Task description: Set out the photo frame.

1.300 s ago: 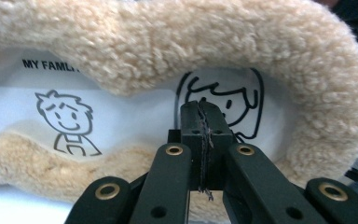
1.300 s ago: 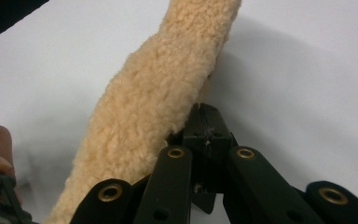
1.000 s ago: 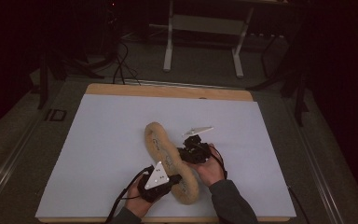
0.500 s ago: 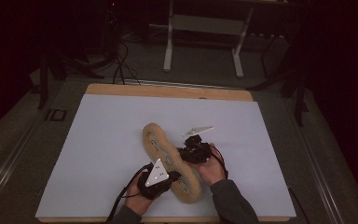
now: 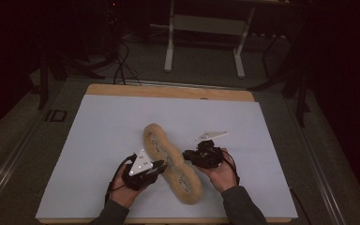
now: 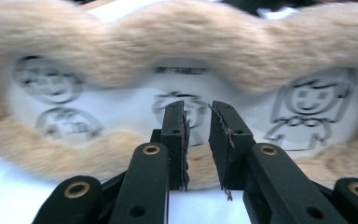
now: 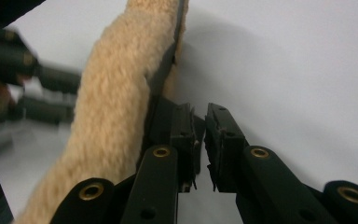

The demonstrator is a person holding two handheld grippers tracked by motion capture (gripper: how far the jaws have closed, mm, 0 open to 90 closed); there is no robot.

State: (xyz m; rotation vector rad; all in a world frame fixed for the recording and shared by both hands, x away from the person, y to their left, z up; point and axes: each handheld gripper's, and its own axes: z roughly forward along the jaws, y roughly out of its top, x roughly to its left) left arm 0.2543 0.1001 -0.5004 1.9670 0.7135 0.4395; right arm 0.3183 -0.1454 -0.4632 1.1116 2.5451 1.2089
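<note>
A tan fleece-edged insole (image 5: 171,161) with cartoon prints lies on the white sheet (image 5: 98,131), running from the middle toward the front edge. My left gripper (image 5: 161,166) sits at its left side. In the left gripper view the jaws (image 6: 198,109) have just been opening and stand a little apart. Nothing is between them, and the insole (image 6: 191,88) lies right ahead. My right gripper (image 5: 187,154) is at the insole's right side. Its jaws (image 7: 200,112) have just been opening to a narrow gap with nothing in it, and the insole's fleece edge (image 7: 112,107) lies to their left.
The sheet covers a wooden tabletop (image 5: 168,91) whose far edge shows. Behind the table stand a white metal frame (image 5: 206,42) and floor cables (image 5: 122,65). In the right gripper view the other gripper (image 7: 37,93) shows blurred beyond the insole.
Both grippers have let go of the insole and drawn apart to its two sides. The insole has settled flatter on the sheet.
</note>
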